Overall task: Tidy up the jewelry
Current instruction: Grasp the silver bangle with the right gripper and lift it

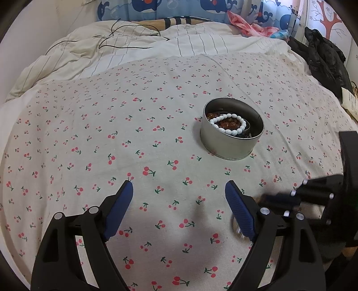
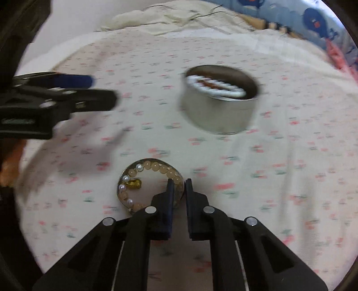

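Observation:
A round metal tin (image 1: 231,140) stands on the cherry-print cloth and holds a white bead bracelet (image 1: 228,124) over brown beads. It shows blurred in the right wrist view (image 2: 220,105). My left gripper (image 1: 179,197) is open and empty, near side of the tin. My right gripper (image 2: 179,190) is shut on a bracelet of beige beads and pearls with a gold charm (image 2: 145,185), together with a thin silver bangle, held a little above the cloth. The right gripper shows in the left wrist view at the right (image 1: 313,197). The left gripper shows in the right wrist view (image 2: 67,94).
A rumpled striped duvet (image 1: 111,56) with a black cable (image 1: 125,35) lies behind the cloth. A black garment (image 1: 324,60) lies at the far right. A blue whale-print curtain (image 1: 201,9) hangs at the back.

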